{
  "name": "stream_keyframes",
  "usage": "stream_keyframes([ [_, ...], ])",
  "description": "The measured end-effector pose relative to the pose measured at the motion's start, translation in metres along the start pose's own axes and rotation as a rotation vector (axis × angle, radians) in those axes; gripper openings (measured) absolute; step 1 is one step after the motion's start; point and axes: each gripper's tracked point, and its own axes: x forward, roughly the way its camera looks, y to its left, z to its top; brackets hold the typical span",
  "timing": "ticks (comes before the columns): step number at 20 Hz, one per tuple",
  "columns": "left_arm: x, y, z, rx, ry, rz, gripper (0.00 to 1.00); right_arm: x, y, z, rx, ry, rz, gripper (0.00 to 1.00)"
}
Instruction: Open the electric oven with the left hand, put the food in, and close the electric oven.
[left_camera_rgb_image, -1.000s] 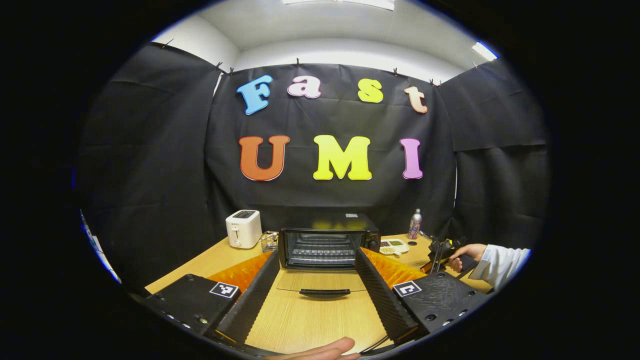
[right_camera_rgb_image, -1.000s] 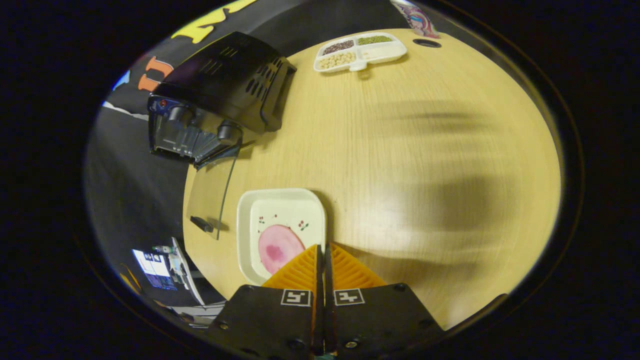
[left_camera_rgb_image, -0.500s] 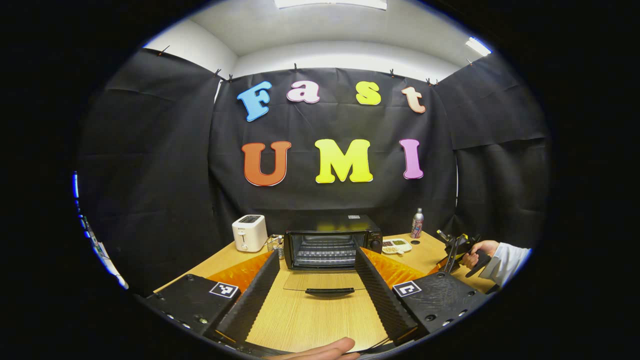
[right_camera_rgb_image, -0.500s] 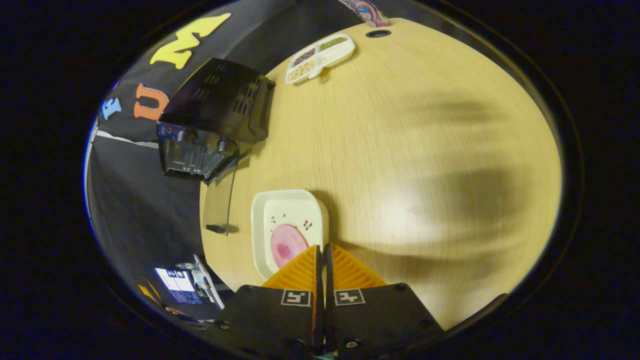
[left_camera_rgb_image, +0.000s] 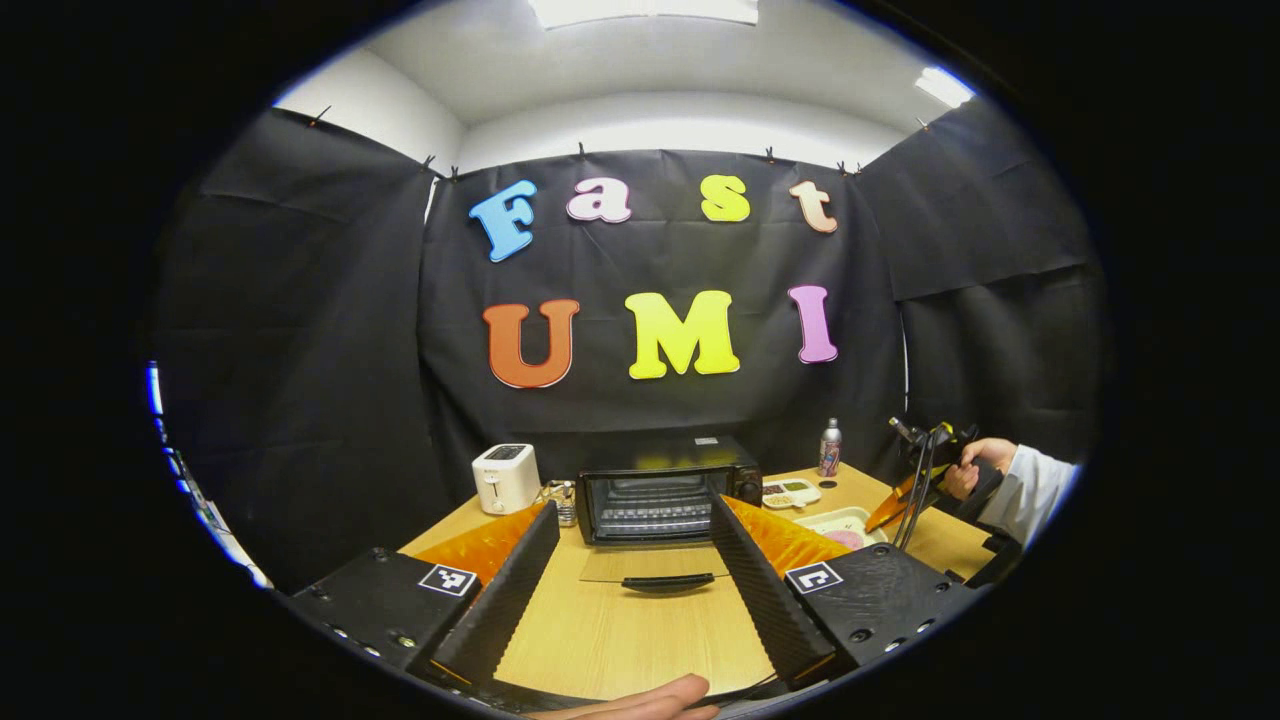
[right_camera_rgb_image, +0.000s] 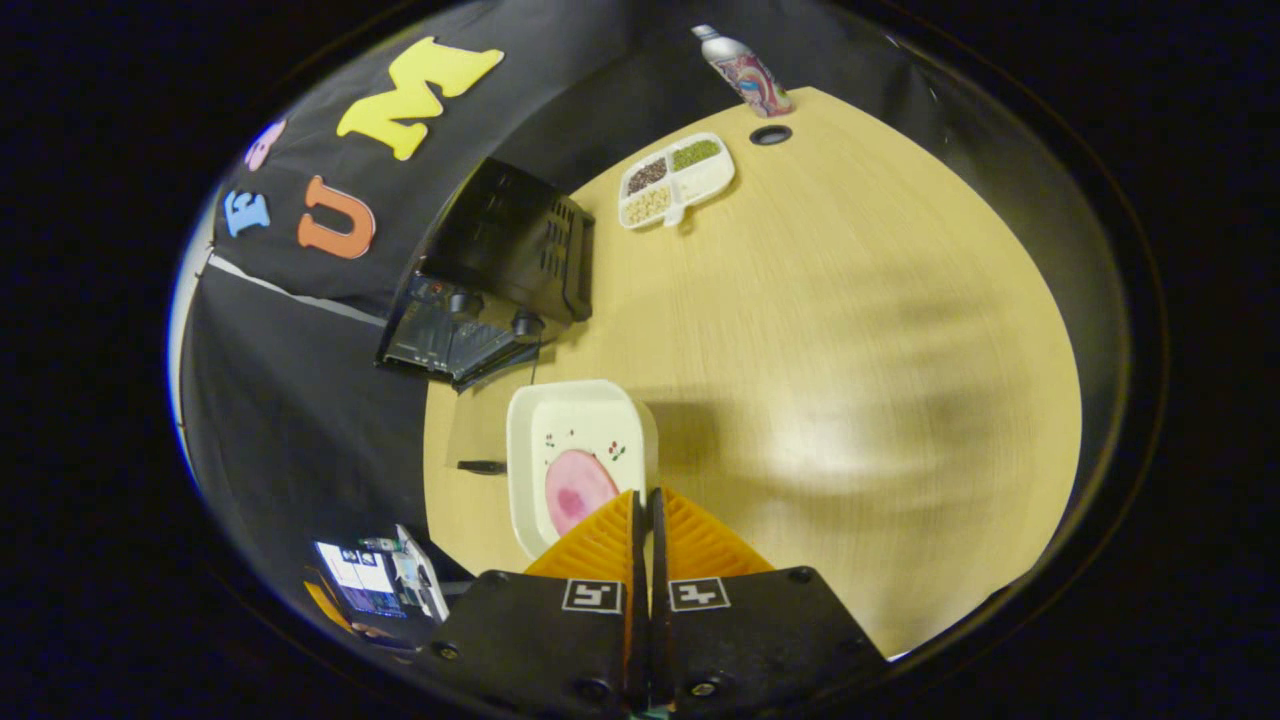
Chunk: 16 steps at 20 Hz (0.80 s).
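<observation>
Oven door down, plate of food gripped at its rim.

We see the electric oven (left_camera_rgb_image: 668, 492) standing open on the wooden table (right_camera_rgb_image: 850, 330), its glass door (left_camera_rgb_image: 645, 568) folded flat. Our left gripper (left_camera_rgb_image: 630, 560) is spread wide, holding nothing, in front of that door. Our right gripper (right_camera_rgb_image: 645, 510) is pinched on the edge of the white plate (right_camera_rgb_image: 560, 420) carrying the pink food (right_camera_rgb_image: 575, 490), near the oven's right side.

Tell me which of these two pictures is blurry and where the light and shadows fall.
Right gripper view: the table is smeared by motion blur, with soft dark shadows across it; the plate stays fairly sharp. Left gripper view: sharp, lit by bright ceiling lights, a yellowish reflection on the oven top, and fisheye bending at the edges.
</observation>
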Motion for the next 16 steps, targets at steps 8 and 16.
stream_keyframes([
  [8,-0.017,0.036,0.002,0.024,-0.028,0.067,0.96,0.015,0.081,-0.007,-0.029,0.015,0.056,0.01],
  [16,-0.029,0.068,-0.009,0.025,-0.020,0.099,0.96,0.072,0.146,-0.019,-0.054,0.061,0.039,0.01],
])
